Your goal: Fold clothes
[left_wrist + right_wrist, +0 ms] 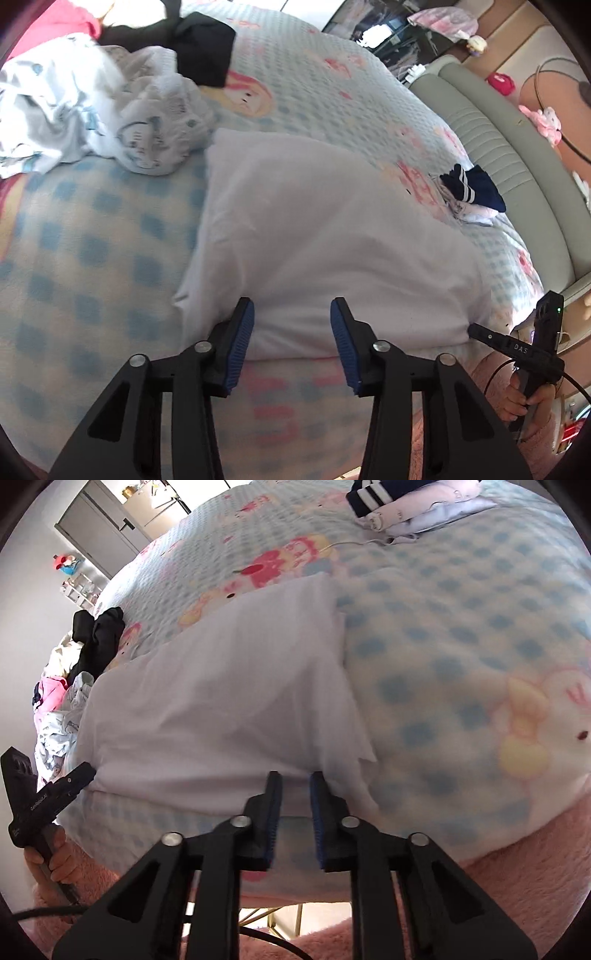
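A white garment (325,229) lies folded into a rough rectangle on the blue-checked blanket (92,240). My left gripper (291,306) hovers open at the garment's near edge, its blue pads wide apart with nothing pinched. In the right wrist view the same white garment (221,686) fills the middle. My right gripper (295,777) is at the garment's near right corner. Its jaws stand narrowly apart, the hem lies between the tips, and the pads do not visibly press on it. Each gripper also shows in the other's view, the right gripper (532,347) and the left gripper (44,797).
A heap of unfolded clothes (92,118) and a black garment (201,48) lie at the far left of the bed. A folded stack topped by navy striped cloth (469,192) sits at the right, near the grey padded bed frame (509,166). Pink fluffy sleeves (517,886) are close below.
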